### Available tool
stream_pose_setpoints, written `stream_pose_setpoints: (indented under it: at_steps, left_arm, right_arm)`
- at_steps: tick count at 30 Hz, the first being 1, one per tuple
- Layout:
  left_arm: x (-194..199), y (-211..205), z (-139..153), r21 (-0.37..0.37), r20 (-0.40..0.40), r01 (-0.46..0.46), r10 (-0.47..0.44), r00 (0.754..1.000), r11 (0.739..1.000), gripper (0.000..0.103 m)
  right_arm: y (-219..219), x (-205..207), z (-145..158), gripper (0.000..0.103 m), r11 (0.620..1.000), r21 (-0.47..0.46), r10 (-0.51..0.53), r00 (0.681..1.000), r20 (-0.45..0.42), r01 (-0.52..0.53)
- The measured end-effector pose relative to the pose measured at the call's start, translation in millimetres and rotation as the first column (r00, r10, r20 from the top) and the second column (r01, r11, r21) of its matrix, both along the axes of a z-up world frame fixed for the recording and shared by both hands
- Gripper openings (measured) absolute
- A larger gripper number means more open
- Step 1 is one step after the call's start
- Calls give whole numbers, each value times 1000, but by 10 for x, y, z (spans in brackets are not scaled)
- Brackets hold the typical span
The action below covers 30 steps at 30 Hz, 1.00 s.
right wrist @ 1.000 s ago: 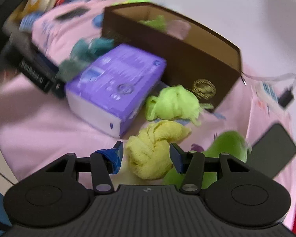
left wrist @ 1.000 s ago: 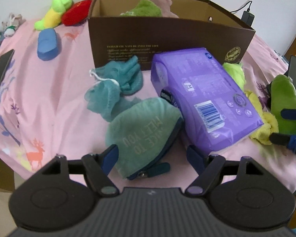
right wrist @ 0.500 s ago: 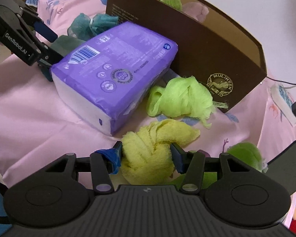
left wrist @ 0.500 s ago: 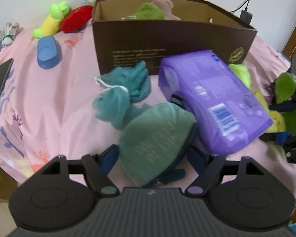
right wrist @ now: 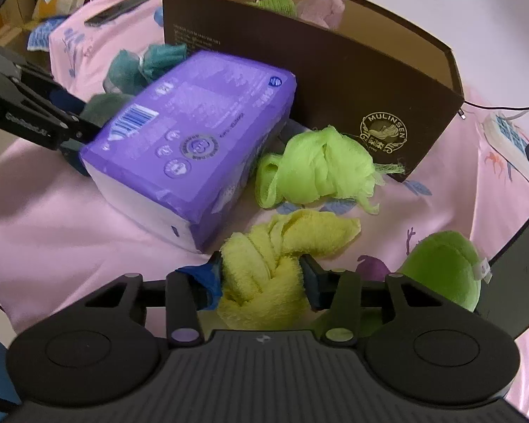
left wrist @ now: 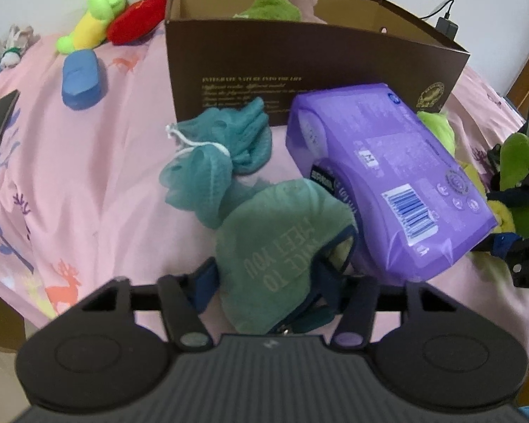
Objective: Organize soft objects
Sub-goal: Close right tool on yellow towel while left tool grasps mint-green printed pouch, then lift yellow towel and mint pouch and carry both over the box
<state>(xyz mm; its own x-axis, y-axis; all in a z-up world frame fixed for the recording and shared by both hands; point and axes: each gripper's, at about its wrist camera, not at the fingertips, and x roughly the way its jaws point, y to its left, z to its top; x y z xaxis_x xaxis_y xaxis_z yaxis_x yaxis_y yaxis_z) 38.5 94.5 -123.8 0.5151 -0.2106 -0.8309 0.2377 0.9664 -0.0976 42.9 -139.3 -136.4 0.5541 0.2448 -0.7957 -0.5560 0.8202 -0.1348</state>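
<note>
risk left: your left gripper (left wrist: 268,282) was closing on the teal-green soft fabric pouch with "NICE TO MEET YOU" lettering (left wrist: 282,250). The purple plastic-wrapped rectangular pack (left wrist: 388,183) lay against the pouch at its 2 o'clock, so a lift could have dragged or tipped the pack.
risk left grip: the pads looked to bite only the pouch's near end. I judged the fabric could slide out once raised.
risk right: your right gripper (right wrist: 261,276) was closing on the pale yellow knotted terry towel (right wrist: 282,250). The grip sat on one bunched fold, so the knot could have loosened and trailed.
risk crowding: both grippers flanked the purple pack, close to each other. Simultaneous lifts risked a bump.
left state: narrowing, both pads touching the pouch, which filled the gap.
right state: narrowing, both pads pressed into the towel.
pouch place: dead centre between your left fingers, extending to 12 o'clock.
towel place: between your right fingers, tail running to 1 o'clock.
goal place: brown open-topped cardboard box (right wrist: 370,81) stood at 12 o'clock of both views, behind the pack, already holding some soft items.
pending: lime-green mesh bath puff (right wrist: 317,172) at 12 o'clock of the towel; teal mesh bath puff (left wrist: 211,172) at 11 o'clock of the pouch.
</note>
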Motion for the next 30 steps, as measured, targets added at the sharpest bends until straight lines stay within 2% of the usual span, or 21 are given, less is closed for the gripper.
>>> stream_pose_setpoints:
  at_steps: [2, 3, 4, 7, 15, 19, 30]
  left_arm:
    - [-32, -17, 20, -2, 7, -1, 1, 1000, 1000, 39]
    - [-47, -20, 34, -7, 10, -1, 1, 1000, 1000, 26]
    - [-69, -25, 55, -7, 17, -5, 5, 1000, 1000, 18]
    - [-118, -32, 109, -15, 27, -11, 11, 1000, 1000, 7]
    - [-366, -46, 232, -41, 33, 11, -9, 999, 999, 6]
    - [-462, 0, 275, -66, 30, 0, 2, 1000, 998, 6]
    - [-558, 28, 503, -64, 44, -44, 46, 998, 997, 6]
  right_arm:
    - [2, -36, 15, 27, 1000, 11, 1, 1000, 2, -1]
    - [2, -45, 20, 26, 1000, 15, 1, 1000, 0, -1]
    - [5, -64, 26, 25, 1000, 19, 0, 1000, 1, 0]
    - [7, -152, 64, 24, 999, 35, -4, 1000, 12, 4]
    - [4, -278, 147, 24, 997, 80, -25, 1000, 18, 23]
    - [5, -359, 171, 24, 994, 106, -34, 999, 12, 33]
    - [-25, -497, 250, 24, 975, 206, -80, 997, -7, 80]
